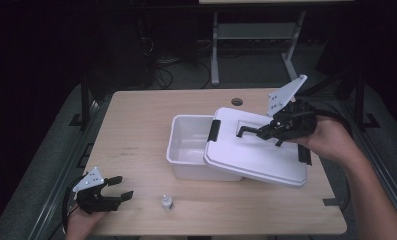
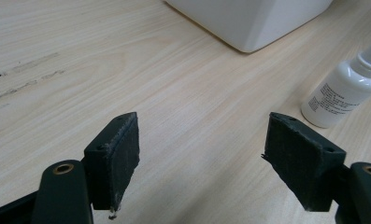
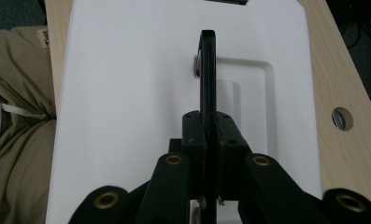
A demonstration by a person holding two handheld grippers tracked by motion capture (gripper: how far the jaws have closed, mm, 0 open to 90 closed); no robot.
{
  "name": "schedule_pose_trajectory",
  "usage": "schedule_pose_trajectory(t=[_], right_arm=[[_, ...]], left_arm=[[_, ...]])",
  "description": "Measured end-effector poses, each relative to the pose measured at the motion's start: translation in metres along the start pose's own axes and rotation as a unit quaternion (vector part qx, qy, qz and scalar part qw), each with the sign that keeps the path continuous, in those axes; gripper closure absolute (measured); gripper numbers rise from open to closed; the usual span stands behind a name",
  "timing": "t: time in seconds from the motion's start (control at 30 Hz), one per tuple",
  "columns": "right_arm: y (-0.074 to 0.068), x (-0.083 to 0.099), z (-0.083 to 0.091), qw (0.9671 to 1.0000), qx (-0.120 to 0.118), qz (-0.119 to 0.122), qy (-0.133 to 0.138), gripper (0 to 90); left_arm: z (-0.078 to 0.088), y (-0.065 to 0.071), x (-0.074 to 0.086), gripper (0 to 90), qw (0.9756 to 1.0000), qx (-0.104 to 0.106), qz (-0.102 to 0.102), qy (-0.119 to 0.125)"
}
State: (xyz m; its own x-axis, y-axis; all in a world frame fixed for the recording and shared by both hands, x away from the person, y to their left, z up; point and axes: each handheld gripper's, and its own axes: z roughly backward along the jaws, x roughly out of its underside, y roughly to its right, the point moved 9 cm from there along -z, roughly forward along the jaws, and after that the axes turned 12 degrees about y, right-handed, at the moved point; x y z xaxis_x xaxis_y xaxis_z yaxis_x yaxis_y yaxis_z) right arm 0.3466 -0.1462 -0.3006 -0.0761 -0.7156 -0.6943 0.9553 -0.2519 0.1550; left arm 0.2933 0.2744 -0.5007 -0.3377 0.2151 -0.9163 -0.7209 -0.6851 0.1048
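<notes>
Clamping lid handle [image 3: 208,70], right hand-held gripper [image 3: 208,140], bottle [image 2: 346,88] cropped

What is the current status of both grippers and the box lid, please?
Right gripper shut on the lid handle, lid askew over the white box. Left gripper open, idle by the small bottle. Nothing obstructing.

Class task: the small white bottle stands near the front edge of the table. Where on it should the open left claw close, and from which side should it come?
Grip the bottle across its round body, below the narrower cap. It stands upright and apart from the box, so the left claw could probably slide in level from the bottle's left, jaws either side.
</notes>
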Motion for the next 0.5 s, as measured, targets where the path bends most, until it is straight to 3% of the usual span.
schedule_pose_trajectory(t=[0.5], right_arm=[[-0.014,0.045,0.038,0.9991,0.029,-0.031,-0.001,84.3]], left_arm=[[0.001,0.001,-0.001,25.8,1.0,-0.001,0.001,0.002]])
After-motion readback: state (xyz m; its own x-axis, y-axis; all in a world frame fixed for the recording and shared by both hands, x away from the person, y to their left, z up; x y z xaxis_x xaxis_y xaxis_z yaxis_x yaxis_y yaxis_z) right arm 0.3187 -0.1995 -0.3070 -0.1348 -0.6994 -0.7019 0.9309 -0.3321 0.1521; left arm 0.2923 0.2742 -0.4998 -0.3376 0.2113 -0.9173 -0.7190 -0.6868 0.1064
